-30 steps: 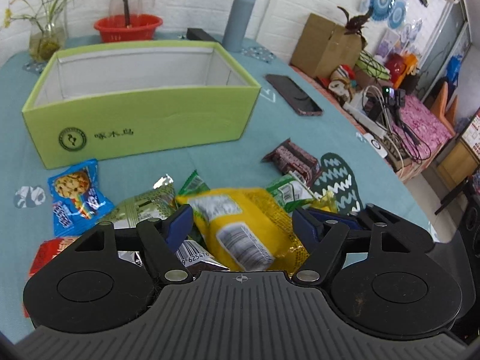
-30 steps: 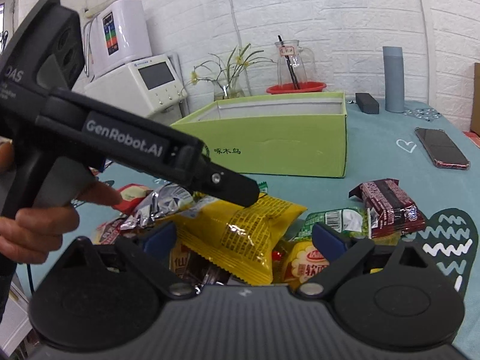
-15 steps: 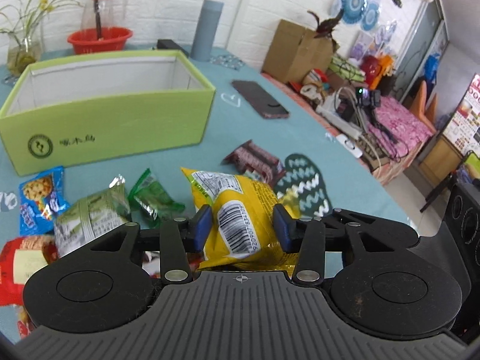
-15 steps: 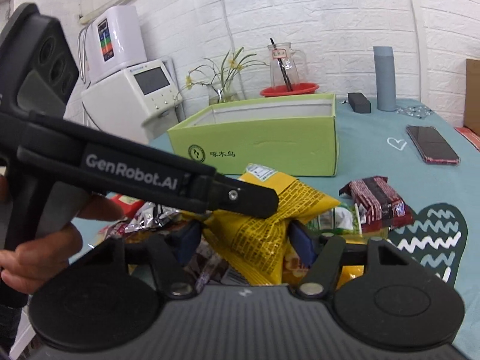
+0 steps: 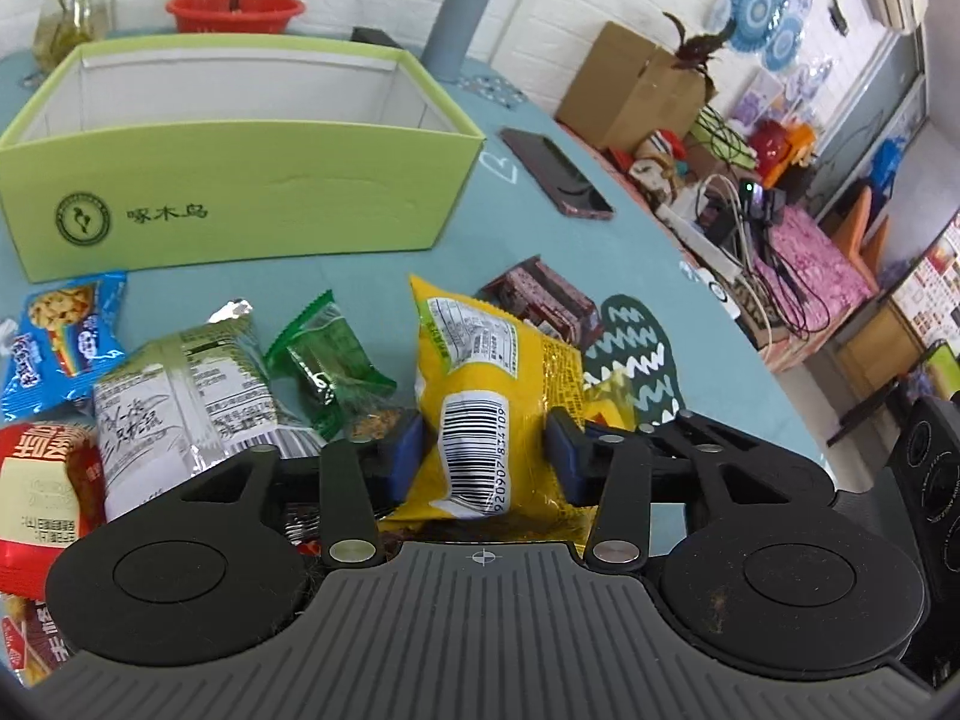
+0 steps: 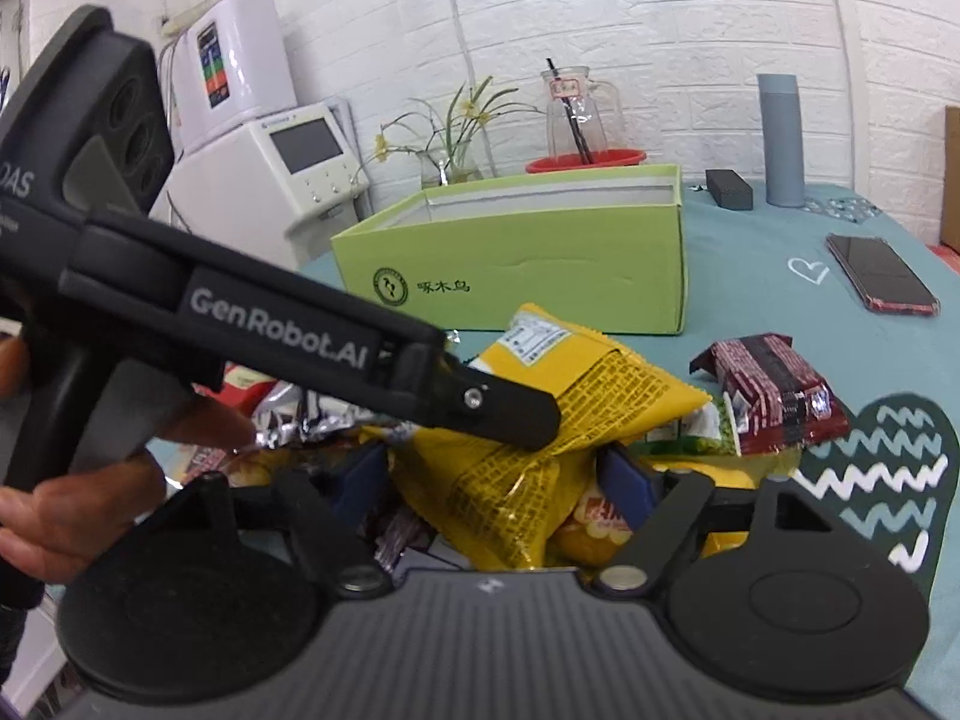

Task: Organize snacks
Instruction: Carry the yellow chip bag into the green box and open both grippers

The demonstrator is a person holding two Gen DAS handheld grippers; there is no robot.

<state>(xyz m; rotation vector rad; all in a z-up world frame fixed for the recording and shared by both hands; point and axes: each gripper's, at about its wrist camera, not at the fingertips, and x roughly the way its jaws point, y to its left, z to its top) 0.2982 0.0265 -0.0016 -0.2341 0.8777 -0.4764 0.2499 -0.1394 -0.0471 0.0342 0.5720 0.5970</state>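
Note:
My left gripper (image 5: 485,456) is shut on a yellow snack bag (image 5: 492,396) and holds it raised above the pile; the bag also shows in the right wrist view (image 6: 576,384), pinched by the left gripper's black fingers (image 6: 510,408). The open green box (image 5: 240,180) stands behind the pile, empty as far as I see; it also shows in the right wrist view (image 6: 528,264). My right gripper (image 6: 492,480) is open, its blue pads either side of the hanging bag's lower end, over more yellow packets.
Loose snacks lie on the teal table: a blue packet (image 5: 54,342), a silver-green packet (image 5: 186,384), a small green packet (image 5: 330,360), a red packet (image 5: 42,498), a dark red packet (image 6: 774,390). A phone (image 5: 558,180) lies to the right of the box.
My left gripper closed on the yellow bag and lifted it off the pile. My right gripper narrowed somewhat and moved in under the bag.

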